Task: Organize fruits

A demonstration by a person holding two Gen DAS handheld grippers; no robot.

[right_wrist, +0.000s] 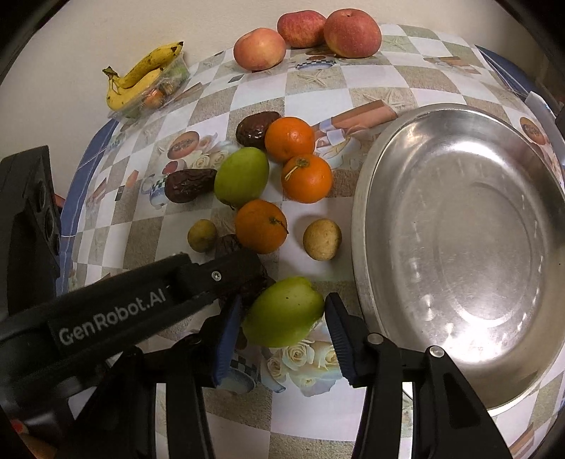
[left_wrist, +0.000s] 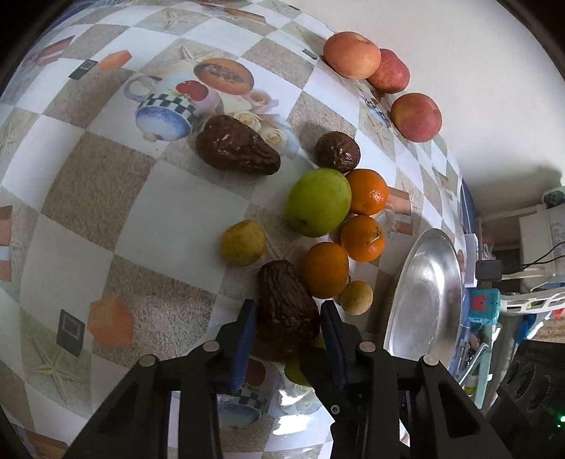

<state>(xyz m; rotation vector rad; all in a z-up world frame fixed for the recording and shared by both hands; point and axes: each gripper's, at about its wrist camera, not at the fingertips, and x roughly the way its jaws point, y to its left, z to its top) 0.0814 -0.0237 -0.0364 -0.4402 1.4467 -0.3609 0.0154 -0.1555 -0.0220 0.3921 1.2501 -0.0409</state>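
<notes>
In the left wrist view my left gripper [left_wrist: 286, 312] has its blue pads against both sides of a wrinkled dark brown fruit [left_wrist: 286, 310] on the table. Beyond it lie three oranges [left_wrist: 325, 269], a green fruit [left_wrist: 317, 202], two more dark brown fruits [left_wrist: 236, 145] and small yellow fruits [left_wrist: 243, 243]. In the right wrist view my right gripper [right_wrist: 282, 310] straddles a green fruit [right_wrist: 284, 312], its pads just beside it. The steel bowl [right_wrist: 459, 247] sits empty to the right. Three red apples [right_wrist: 351, 33] stand at the back.
Bananas [right_wrist: 141, 76] lie on a clear plastic tray at the back left. The left gripper's black arm [right_wrist: 116, 307] crosses the lower left of the right wrist view. The table edge and room clutter [left_wrist: 512, 282] lie beyond the bowl.
</notes>
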